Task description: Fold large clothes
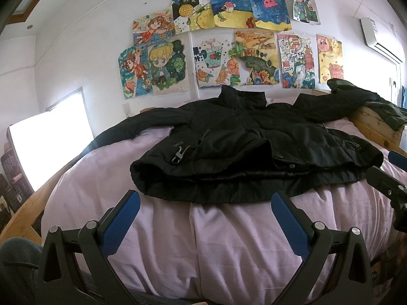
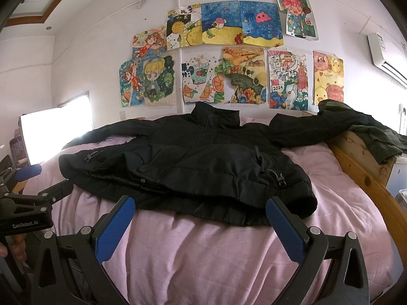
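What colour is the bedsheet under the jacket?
Pale pink bedsheet, clearest in the right wrist view.

A black padded jacket lies flat, front up, on a pink bedsheet, collar toward the wall, both sleeves spread wide, the hem rumpled near the bed's foot, zipper closed.
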A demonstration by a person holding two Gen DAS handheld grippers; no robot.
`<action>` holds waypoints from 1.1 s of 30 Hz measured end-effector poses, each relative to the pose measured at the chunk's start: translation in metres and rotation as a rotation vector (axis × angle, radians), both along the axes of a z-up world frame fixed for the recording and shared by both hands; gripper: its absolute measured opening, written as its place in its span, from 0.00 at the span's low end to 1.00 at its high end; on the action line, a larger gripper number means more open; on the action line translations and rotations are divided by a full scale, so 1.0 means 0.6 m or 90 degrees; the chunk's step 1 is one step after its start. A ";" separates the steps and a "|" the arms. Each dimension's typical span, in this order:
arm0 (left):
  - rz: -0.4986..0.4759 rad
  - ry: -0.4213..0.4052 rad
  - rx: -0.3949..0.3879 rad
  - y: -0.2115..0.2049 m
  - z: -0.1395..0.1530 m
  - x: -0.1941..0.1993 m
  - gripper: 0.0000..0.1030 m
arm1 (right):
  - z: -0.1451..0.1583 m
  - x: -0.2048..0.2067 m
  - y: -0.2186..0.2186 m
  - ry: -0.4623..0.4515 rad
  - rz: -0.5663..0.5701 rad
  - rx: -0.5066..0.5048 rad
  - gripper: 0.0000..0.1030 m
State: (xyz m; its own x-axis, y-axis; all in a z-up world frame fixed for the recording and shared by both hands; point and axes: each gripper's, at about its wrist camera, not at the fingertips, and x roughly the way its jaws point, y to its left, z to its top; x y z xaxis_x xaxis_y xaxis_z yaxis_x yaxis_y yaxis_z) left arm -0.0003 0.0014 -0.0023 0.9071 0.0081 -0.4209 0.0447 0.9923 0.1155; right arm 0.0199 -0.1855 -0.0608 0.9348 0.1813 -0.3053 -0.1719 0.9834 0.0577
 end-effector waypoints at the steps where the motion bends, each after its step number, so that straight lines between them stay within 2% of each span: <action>1: 0.000 0.000 0.000 0.000 0.000 0.000 0.98 | 0.000 0.000 0.000 0.000 0.000 0.000 1.00; 18: 0.000 0.003 -0.002 0.000 -0.001 0.001 0.98 | -0.001 0.000 -0.002 0.005 -0.006 0.000 1.00; 21: 0.009 0.016 -0.007 0.004 -0.002 0.010 0.98 | -0.001 0.007 0.007 0.025 -0.023 -0.015 1.00; 24: 0.019 0.053 -0.013 0.025 0.001 0.029 0.98 | -0.011 0.018 0.005 0.058 -0.058 -0.037 1.00; 27: 0.018 0.067 -0.018 0.036 0.019 0.044 0.98 | -0.007 0.038 -0.007 0.098 -0.074 -0.031 1.00; 33: 0.001 0.018 -0.008 0.040 0.089 0.066 0.98 | 0.023 0.049 -0.041 0.105 -0.102 -0.010 1.00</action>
